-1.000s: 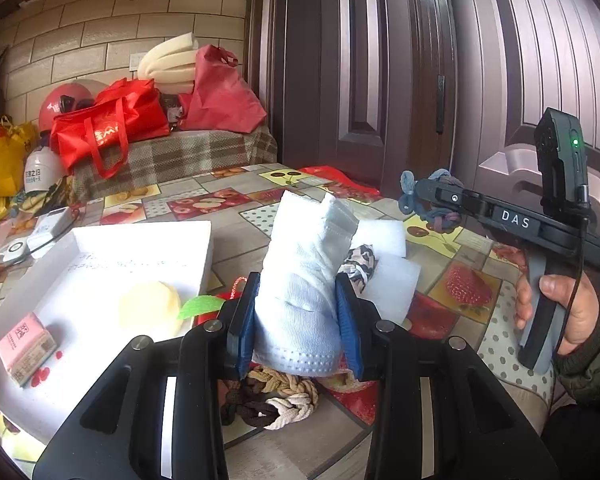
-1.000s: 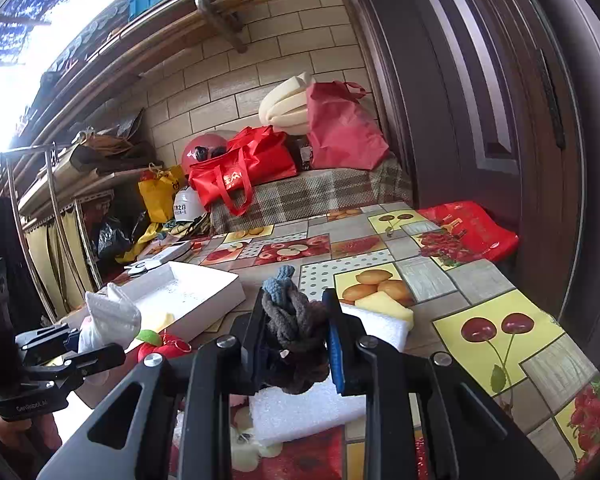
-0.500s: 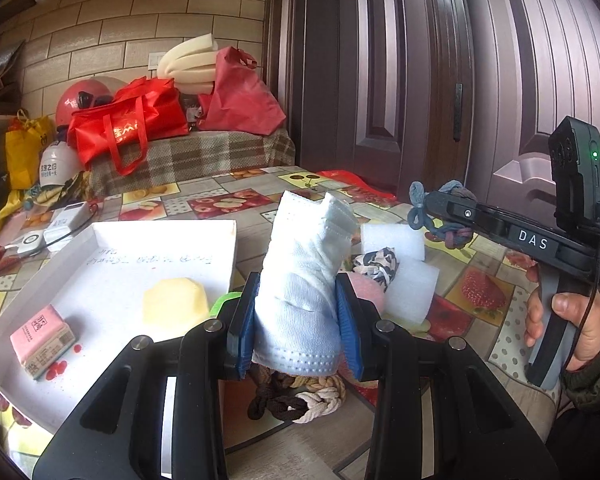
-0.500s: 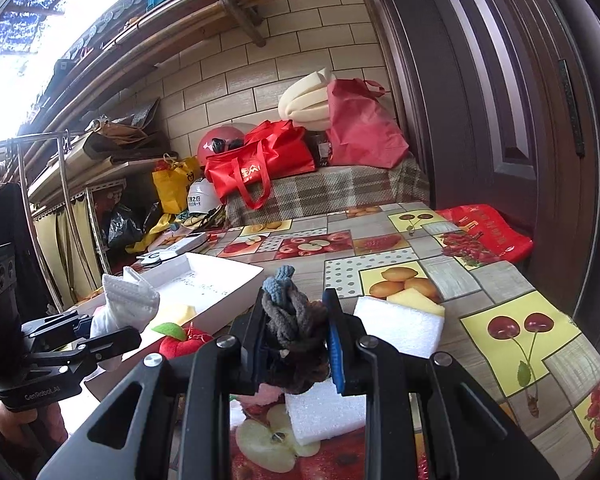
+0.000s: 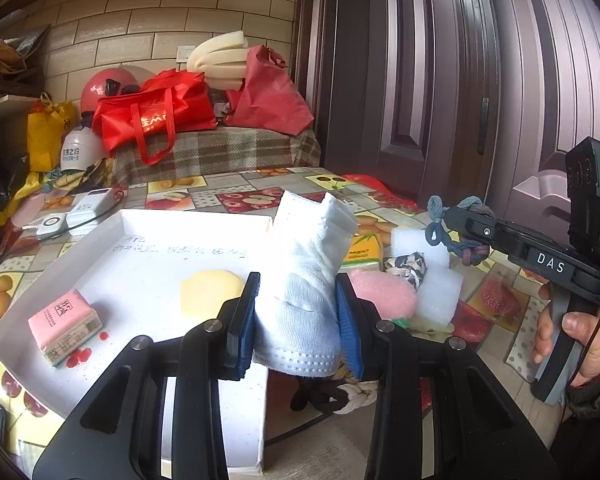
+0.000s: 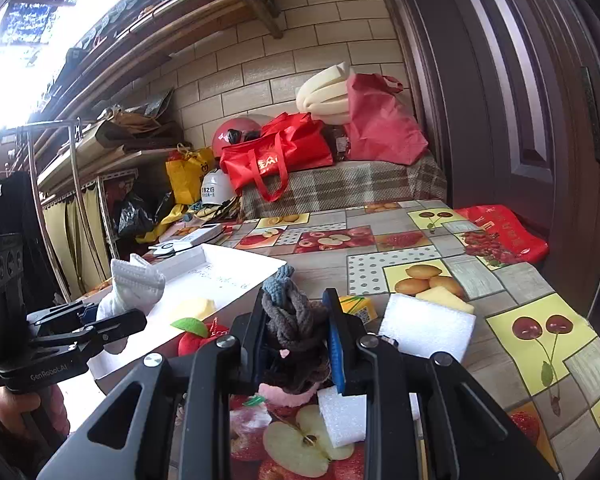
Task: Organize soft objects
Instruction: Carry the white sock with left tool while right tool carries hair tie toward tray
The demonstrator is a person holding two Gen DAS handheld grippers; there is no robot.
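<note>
I am looking over a table [image 6: 520, 280] covered with a fruit-patterned cloth. On its left part a big white tray [image 5: 112, 240] is lying, and inside it a pink tissue pack [image 5: 65, 320] and a yellow sponge [image 5: 210, 290] are resting well apart from each other. Beside the tray, white foam blocks [image 6: 428, 330] are lying on the cloth, with a pink soft pad [image 5: 382, 294] and a patterned cloth piece [image 5: 406, 266] just next to them. A small red plush apple [image 6: 194, 338] is sitting near the edge of the tray.

My left gripper [image 5: 298, 322] is squeezing a folded white face mask [image 5: 304, 272] between its jaws; the mask is standing upright above the near right corner of the tray. My right gripper [image 6: 296, 330] is pinching a braided rope toy [image 6: 290, 312], grey and brown with a blue end, in narrow jaws above the cloth, to the right of the tray. A second braided rope [image 5: 340, 394] is lying on the table under the left gripper.
</note>
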